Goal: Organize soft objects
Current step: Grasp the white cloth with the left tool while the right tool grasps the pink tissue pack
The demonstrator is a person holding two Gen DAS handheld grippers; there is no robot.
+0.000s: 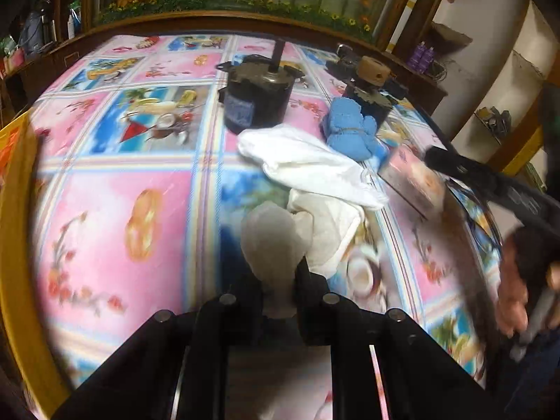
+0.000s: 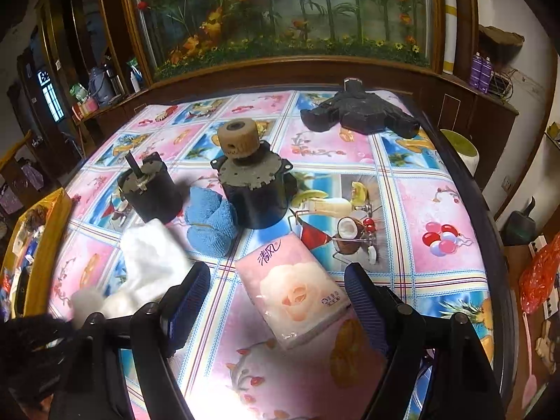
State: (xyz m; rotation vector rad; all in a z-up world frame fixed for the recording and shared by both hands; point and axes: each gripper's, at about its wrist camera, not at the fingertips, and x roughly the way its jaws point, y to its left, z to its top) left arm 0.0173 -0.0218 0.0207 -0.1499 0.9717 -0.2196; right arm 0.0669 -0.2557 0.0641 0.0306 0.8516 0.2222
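Nearest the cameras: left gripper [image 1: 280, 280] clamped on a pale sock-like cloth [image 1: 271, 245]; right gripper [image 2: 276, 287] stands wide, its pads clear of the pink tissue pack [image 2: 297, 288] lying flat between them.
Middle of desk [image 2: 437, 210]: white cloth [image 1: 315, 164] crumpled; blue towel bundle [image 2: 210, 222] just beyond it.
Farther back: two black motors [image 1: 257, 99] [image 2: 253, 189] upright, bundle between them.
Far edge: black device [image 2: 360, 113].
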